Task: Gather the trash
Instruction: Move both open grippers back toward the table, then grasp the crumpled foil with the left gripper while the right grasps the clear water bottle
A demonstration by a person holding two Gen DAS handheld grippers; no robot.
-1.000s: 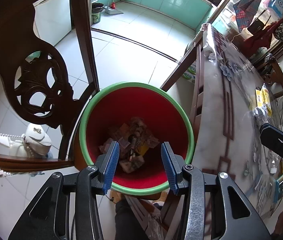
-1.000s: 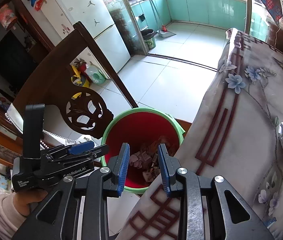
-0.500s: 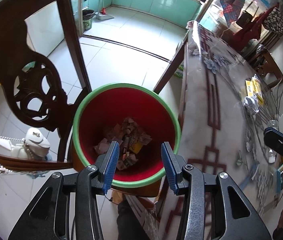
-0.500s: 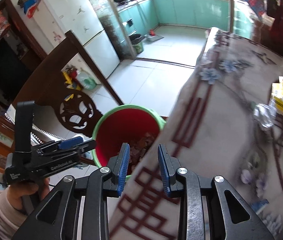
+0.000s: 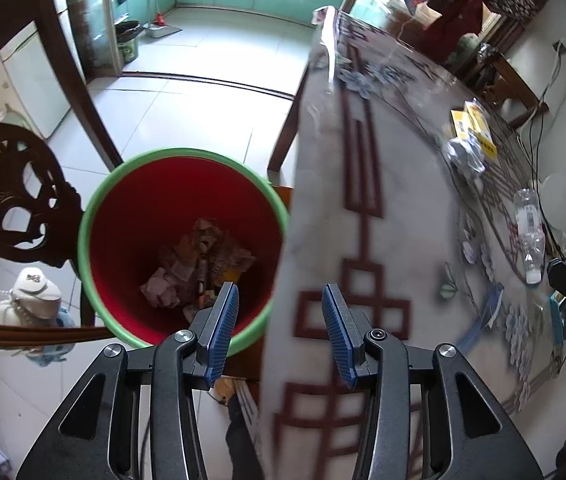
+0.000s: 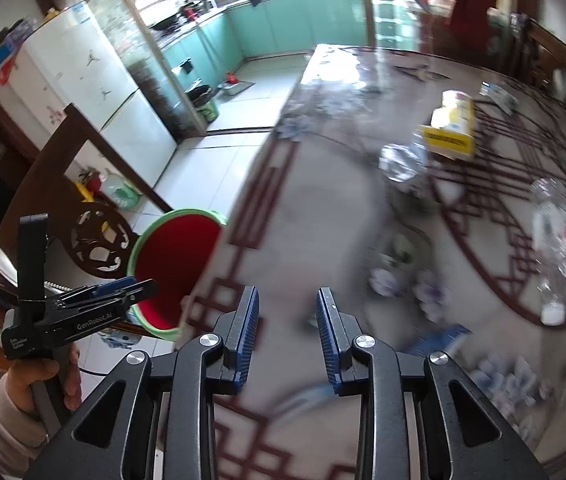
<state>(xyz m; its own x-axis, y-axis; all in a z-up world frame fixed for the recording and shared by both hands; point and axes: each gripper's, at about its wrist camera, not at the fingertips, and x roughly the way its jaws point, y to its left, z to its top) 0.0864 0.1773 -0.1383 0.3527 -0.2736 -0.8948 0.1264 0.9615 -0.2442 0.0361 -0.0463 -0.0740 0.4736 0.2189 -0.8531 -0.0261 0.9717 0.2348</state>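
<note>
Overhead, two tongs, left tongs (image 5: 279, 332) and right tongs (image 6: 288, 336) both spread, empty, one red bin (image 5: 123, 216), one bottle (image 5: 529, 236).

Bin (image 5: 99, 220) red, green rim; tablecloth (image 5: 383, 240) grey, maroon fretwork; box (image 6: 453, 128) yellow.

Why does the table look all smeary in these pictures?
Right wrist view: motion blur smears the patterned tablecloth, clear plastic bottle and yellow box. Left wrist view: the cloth's near edge is blurred, but the red bin with green rim stays fairly sharp.

The red bin (image 5: 181, 240) is open-topped, hemmed between the carved chair (image 5: 15, 200) and table edge (image 5: 303, 208).
</note>
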